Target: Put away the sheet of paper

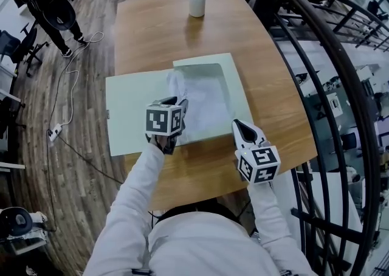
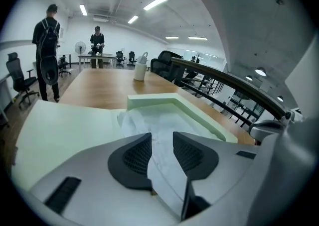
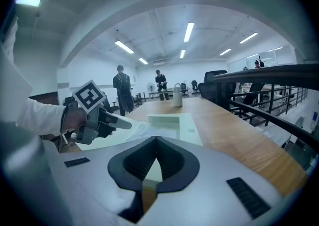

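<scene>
The paper (image 1: pixel 200 101) lies crumpled inside the open box (image 1: pixel 240 89), so I judge the main step done. My left hand-held gripper (image 1: pixel 180 104) sits at the box's 7 o'clock corner, released: jaws apart, with the sheet's near edge running loose between them. My right hand-held gripper (image 1: pixel 239 124) hangs at the box's 5 o'clock, clenched on nothing. What looks like the lid (image 1: pixel 130 110) lies flat on the desk (image 1: pixel 176 31) at the box's 9 o'clock, touching it. What's left, I think, is to draw the left one clear and perhaps fit the lid.
</scene>
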`<state>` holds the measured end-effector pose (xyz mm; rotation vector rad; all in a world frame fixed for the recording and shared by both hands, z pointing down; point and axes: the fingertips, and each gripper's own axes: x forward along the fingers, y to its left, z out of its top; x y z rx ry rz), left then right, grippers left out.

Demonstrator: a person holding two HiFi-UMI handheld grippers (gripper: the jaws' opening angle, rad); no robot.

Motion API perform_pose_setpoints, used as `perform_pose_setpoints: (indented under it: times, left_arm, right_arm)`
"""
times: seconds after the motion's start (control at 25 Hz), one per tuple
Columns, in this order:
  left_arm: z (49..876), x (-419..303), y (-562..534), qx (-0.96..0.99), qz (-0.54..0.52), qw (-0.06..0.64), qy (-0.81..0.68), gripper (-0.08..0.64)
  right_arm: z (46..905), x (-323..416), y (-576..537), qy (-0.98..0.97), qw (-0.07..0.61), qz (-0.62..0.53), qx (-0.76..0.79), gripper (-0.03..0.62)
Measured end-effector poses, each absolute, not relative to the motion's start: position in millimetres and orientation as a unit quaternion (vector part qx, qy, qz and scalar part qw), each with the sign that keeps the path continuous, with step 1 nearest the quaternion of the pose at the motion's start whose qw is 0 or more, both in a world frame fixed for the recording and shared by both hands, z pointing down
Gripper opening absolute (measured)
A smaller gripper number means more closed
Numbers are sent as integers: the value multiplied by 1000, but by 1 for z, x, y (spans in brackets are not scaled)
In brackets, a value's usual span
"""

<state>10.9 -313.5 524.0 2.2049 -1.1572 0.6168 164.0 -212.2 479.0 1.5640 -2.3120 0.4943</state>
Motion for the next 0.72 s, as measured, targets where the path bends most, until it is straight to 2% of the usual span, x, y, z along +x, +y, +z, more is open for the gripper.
perform_pose_setpoints:
  times: [0.32,0.72]
  left_arm:
    - [484,-9,-301,844,184,202,-461,57]
    - [433,-40,-272,857,126,135,-481,19]
  right_arm:
    - [470,146,-211,-811,146,161,543,28]
    - [453,127,-209,-815,140,138,545,28]
